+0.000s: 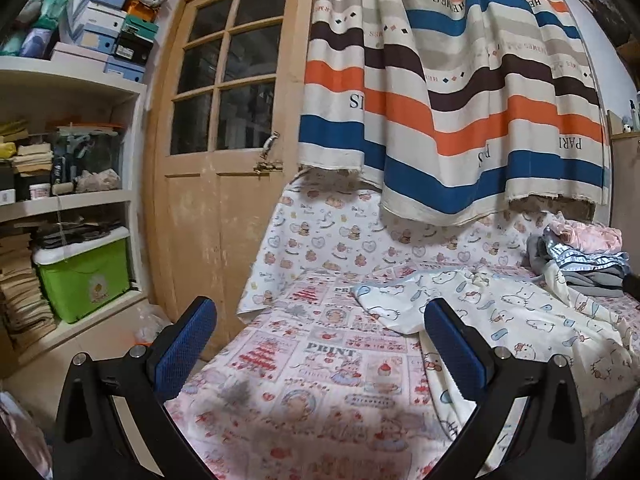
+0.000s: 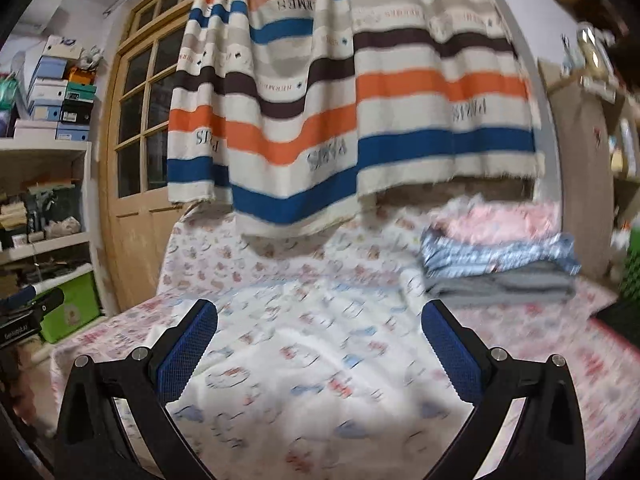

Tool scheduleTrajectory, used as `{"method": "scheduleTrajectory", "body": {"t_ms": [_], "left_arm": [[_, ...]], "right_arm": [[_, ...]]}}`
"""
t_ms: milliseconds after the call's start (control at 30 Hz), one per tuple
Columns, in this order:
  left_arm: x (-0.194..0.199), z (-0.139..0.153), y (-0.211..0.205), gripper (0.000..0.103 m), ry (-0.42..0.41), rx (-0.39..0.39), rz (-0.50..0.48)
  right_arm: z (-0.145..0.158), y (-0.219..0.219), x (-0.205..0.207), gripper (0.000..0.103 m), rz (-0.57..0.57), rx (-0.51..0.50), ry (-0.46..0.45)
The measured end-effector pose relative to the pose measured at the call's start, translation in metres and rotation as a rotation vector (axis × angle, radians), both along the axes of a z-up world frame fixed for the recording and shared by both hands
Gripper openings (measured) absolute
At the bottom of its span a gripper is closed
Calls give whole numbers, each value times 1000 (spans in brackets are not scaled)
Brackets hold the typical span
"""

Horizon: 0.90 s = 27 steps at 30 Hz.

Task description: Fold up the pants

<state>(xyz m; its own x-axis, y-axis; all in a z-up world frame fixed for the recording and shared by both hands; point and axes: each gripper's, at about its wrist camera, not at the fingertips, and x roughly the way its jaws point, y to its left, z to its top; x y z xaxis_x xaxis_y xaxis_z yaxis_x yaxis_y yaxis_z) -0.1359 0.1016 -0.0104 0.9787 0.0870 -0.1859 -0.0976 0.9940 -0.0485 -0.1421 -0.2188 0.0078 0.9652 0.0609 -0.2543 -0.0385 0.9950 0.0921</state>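
White pants with a cartoon cat print (image 1: 500, 312) lie spread and rumpled on the bed, right of centre in the left wrist view. In the blurred right wrist view the pants (image 2: 304, 360) fill the middle of the bed. My left gripper (image 1: 320, 344) is open and empty, above the bed's patterned sheet, with its right finger over the pants' near edge. My right gripper (image 2: 320, 344) is open and empty, hovering above the pants.
A pile of folded clothes (image 2: 500, 256), pink, blue and grey, sits at the bed's back right, also in the left wrist view (image 1: 584, 256). A striped curtain (image 1: 448, 92) hangs over the bed. A wooden door (image 1: 216, 184) and shelves with a green bin (image 1: 84, 276) stand left.
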Motion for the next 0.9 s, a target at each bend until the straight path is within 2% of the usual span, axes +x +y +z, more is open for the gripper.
{"method": "scheduleTrajectory", "body": {"t_ms": [133, 267, 333, 433, 500, 567, 600, 700, 800, 900], "left_arm": [[-13, -3, -2, 103, -6, 24, 27], [-17, -7, -3, 103, 16, 28, 49], [-19, -9, -3, 103, 6, 38, 73], [-10, -5, 0, 103, 23, 51, 80], [9, 2, 6, 103, 74, 43, 43], [35, 9, 15, 103, 126, -9, -29], [49, 12, 19, 100, 153, -43, -70], [98, 16, 22, 80, 262, -105, -175], [149, 14, 14, 76, 379, -122, -264], [198, 8, 4, 72, 479, -141, -304]], "right_arm": [[-16, 21, -7, 102, 22, -35, 18], [-29, 52, -16, 101, 132, -18, 39], [-34, 67, -17, 92, 171, -24, 49], [-42, 92, -12, 84, 241, -51, 85], [-43, 99, -6, 76, 251, -60, 98], [-41, 99, 1, 73, 248, -48, 111], [-39, 97, 4, 73, 243, -40, 117], [-35, 89, 17, 65, 203, -37, 148], [-29, 76, 31, 64, 140, -80, 170], [-20, 59, 47, 64, 99, -94, 210]]}}
